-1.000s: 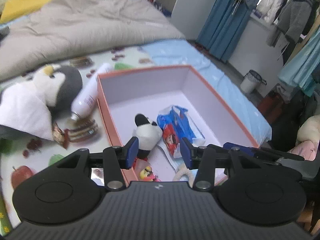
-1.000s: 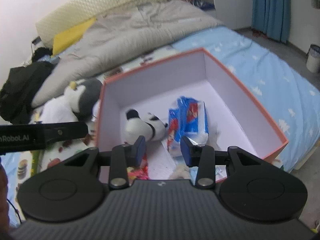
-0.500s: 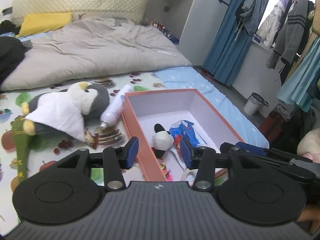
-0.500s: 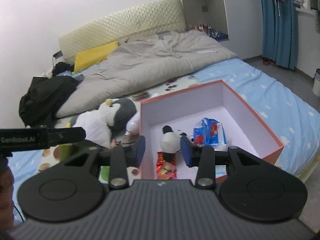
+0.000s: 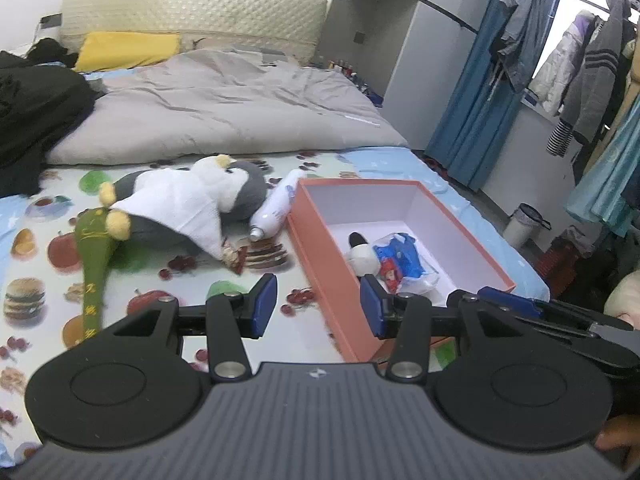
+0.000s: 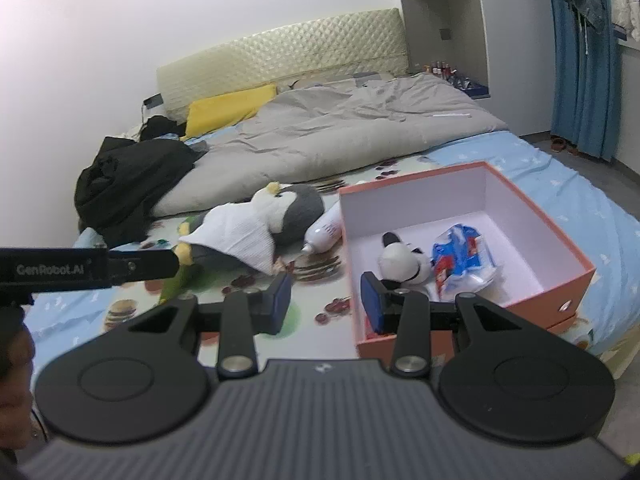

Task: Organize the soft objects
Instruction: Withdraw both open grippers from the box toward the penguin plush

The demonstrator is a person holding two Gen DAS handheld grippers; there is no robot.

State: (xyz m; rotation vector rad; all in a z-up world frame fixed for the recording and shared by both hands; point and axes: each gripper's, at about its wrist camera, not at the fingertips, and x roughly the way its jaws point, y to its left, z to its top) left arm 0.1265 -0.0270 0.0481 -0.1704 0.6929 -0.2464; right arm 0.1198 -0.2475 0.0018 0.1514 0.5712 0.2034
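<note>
An orange box point(image 5: 316, 256) point(image 6: 576, 280) with a white inside stands on the bed. In it lie a small panda plush point(image 5: 362, 258) point(image 6: 400, 260) and a blue and red soft pack point(image 5: 400, 262) point(image 6: 460, 258). A grey and white penguin plush point(image 5: 188, 204) point(image 6: 260, 224) lies left of the box, with a green plush stick point(image 5: 94, 256) beside it. My left gripper point(image 5: 318, 306) is open and empty, held back above the box's near left corner. My right gripper point(image 6: 326, 302) is open and empty, held back above the box's near edge.
A white bottle point(image 5: 276, 210) point(image 6: 326, 232) lies between the penguin and the box. A grey quilt point(image 5: 224, 108), a yellow pillow point(image 5: 128, 50) and black clothes point(image 6: 128, 180) lie further up the bed. A bin point(image 5: 524, 226) and hanging clothes are to the right.
Both grippers have pulled back and up from the box, so more of the bed shows. Both stay open and empty. The things in the box have not moved.
</note>
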